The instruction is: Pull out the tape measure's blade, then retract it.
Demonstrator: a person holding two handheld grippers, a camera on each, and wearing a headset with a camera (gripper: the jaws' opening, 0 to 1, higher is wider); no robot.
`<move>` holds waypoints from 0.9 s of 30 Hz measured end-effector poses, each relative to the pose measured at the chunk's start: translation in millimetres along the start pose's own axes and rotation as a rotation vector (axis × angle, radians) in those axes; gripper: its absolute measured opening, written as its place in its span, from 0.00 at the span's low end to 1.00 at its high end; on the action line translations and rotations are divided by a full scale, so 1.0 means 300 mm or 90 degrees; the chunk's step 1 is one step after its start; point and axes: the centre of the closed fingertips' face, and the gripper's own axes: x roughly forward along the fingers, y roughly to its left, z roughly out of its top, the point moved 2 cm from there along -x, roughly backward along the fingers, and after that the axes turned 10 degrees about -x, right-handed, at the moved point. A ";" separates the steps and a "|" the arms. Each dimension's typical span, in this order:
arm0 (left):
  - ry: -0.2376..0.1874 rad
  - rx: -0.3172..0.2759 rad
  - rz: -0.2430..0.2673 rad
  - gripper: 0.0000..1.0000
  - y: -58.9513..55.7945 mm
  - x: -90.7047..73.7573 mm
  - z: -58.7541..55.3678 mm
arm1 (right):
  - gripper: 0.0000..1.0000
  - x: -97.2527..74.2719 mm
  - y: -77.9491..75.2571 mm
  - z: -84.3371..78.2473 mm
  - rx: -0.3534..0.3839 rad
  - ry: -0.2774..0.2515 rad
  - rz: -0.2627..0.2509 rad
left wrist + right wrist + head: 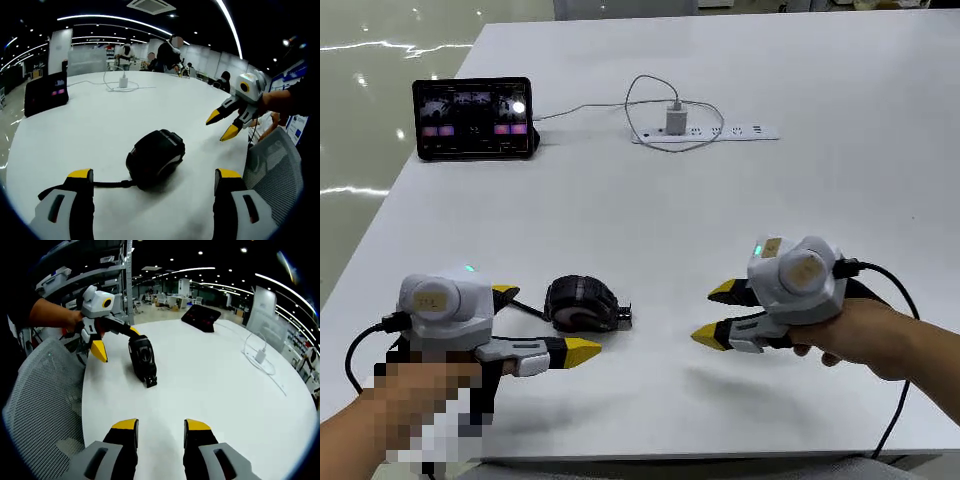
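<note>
A black tape measure [582,303] lies on the white table [650,220] near the front edge, its blade hook end pointing right and the blade drawn in. My left gripper [545,322] stands open around it, one yellow-tipped jaw on each side, not closed on it. In the left gripper view the tape measure [155,157] sits just ahead between the jaws of the left gripper [154,175], a thin black strap trailing left. My right gripper [715,313] hovers open to the right, a short gap away, empty. The right gripper view shows the right gripper [161,425], the tape measure [142,360] and the left gripper [116,341].
A dark tablet [473,118] stands at the back left. A white power strip [710,132] with a charger and looped cable lies at the back middle. The table's front edge is close below the grippers. A grey mesh chair [40,405] sits by that edge.
</note>
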 end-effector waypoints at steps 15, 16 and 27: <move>0.015 0.031 0.030 0.99 0.066 -0.118 -0.015 | 0.43 -0.245 -0.029 -0.191 0.089 -0.012 -0.093; 0.019 0.030 0.028 0.99 0.063 -0.119 -0.021 | 0.44 -0.257 -0.033 -0.206 0.093 -0.011 -0.097; 0.021 0.037 0.015 0.99 0.038 -0.156 -0.028 | 0.54 -0.411 -0.048 -0.345 0.152 0.006 -0.140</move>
